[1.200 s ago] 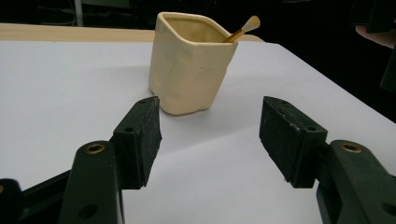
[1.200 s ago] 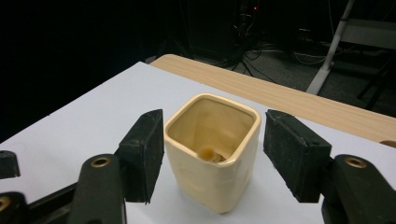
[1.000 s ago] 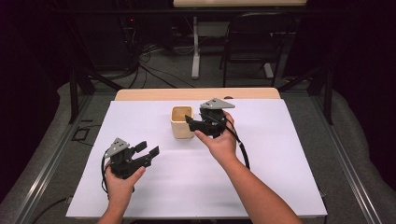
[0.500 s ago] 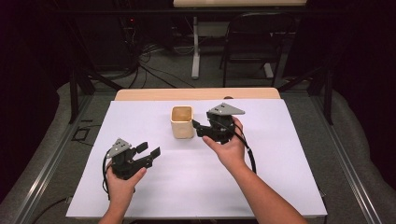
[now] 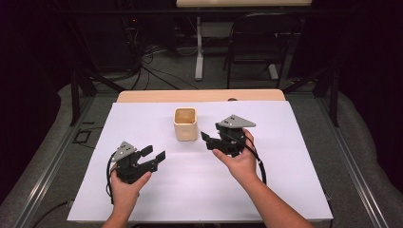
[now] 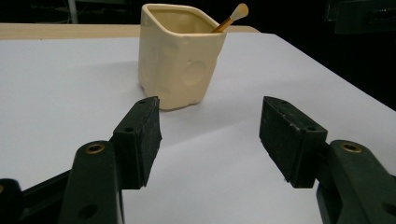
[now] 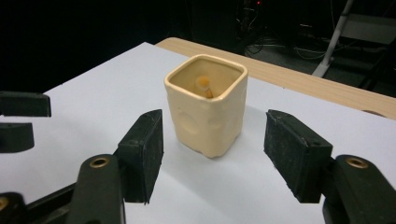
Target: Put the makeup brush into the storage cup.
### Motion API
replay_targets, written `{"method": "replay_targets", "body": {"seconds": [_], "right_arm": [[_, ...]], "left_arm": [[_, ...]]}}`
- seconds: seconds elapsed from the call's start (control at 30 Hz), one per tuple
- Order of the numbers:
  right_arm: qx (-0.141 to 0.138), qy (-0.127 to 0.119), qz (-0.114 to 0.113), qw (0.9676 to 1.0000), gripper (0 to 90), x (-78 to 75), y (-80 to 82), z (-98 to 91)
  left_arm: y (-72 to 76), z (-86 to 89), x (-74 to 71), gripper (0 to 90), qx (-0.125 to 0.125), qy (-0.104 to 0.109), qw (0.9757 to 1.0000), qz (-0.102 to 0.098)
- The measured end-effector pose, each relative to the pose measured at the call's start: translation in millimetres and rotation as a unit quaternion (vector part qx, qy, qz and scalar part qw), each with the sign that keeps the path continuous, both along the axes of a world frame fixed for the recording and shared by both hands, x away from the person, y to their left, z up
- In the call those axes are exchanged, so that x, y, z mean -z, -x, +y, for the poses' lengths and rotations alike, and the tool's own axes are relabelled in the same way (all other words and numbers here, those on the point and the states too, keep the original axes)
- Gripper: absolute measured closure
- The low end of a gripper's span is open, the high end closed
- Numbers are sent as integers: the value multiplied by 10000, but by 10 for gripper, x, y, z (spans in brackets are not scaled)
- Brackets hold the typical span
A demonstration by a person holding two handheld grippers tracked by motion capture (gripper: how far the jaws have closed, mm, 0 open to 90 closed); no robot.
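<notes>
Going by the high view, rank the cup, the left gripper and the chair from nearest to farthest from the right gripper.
1. Cup: just to the left of the right gripper, on the white sheet.
2. Left gripper: farther left and nearer the person, past the cup's distance.
3. Chair: on the floor beyond the table's far edge.

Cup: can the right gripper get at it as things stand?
Probably yes. The right gripper sits beside the cup with its jaws open and pointed at it, and only bare white table lies between them.
</notes>
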State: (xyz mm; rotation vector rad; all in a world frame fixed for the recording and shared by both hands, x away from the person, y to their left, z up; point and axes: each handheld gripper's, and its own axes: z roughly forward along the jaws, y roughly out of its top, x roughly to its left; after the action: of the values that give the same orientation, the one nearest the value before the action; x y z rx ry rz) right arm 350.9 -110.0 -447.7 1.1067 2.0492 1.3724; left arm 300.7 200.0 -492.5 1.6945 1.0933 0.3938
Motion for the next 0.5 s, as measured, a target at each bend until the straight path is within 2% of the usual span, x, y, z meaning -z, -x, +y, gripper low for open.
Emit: {"method": "replay_targets", "body": {"seconds": [0.13,0.33,0.5], "right_arm": [[-75,-78,26,9999,386,33,62,-35],[-94,-20,-25,10000,386,100,174,-96],[-85,-311,54,9995,386,187,252,-172]], "left_arm": [[6,-25,5,385,17,-23,10000,11],[10,-52,14,385,35,-65,10000,-10],[17,-49,12,385,34,-80,10000,0]]}}
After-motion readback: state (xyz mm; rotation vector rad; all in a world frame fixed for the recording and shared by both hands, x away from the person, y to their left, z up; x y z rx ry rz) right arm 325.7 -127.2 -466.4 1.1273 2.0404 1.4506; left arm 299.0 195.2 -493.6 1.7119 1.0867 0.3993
